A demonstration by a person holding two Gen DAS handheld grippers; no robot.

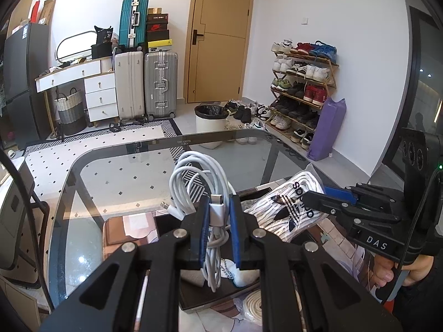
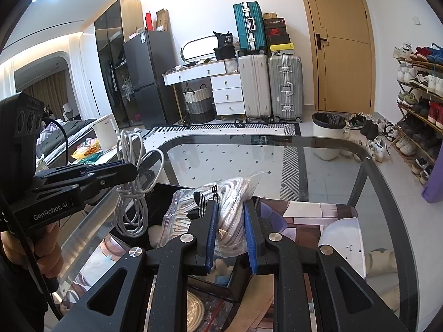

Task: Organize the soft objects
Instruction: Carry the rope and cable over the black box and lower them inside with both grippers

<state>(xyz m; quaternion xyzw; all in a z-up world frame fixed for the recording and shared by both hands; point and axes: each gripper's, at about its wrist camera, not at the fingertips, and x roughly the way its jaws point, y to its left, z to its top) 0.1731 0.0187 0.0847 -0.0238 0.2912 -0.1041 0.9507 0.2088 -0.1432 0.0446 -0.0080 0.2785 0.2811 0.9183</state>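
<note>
My left hand-held gripper (image 1: 218,221) is clamped tight on a white cable (image 1: 193,177), coiled in round loops w/ a silver plug between the blue pads. My right hand-held gripper (image 2: 229,229) squeezes a clear plastic bag (image 2: 193,210) of white striped laces, soft & crinkly. Both things hang just above a black tray (image 2: 166,193) on the glass table (image 2: 332,166). In the tray I see sth. white & fluffy; can't tell what. A picture mat (image 2: 332,215) lies under it.
</note>
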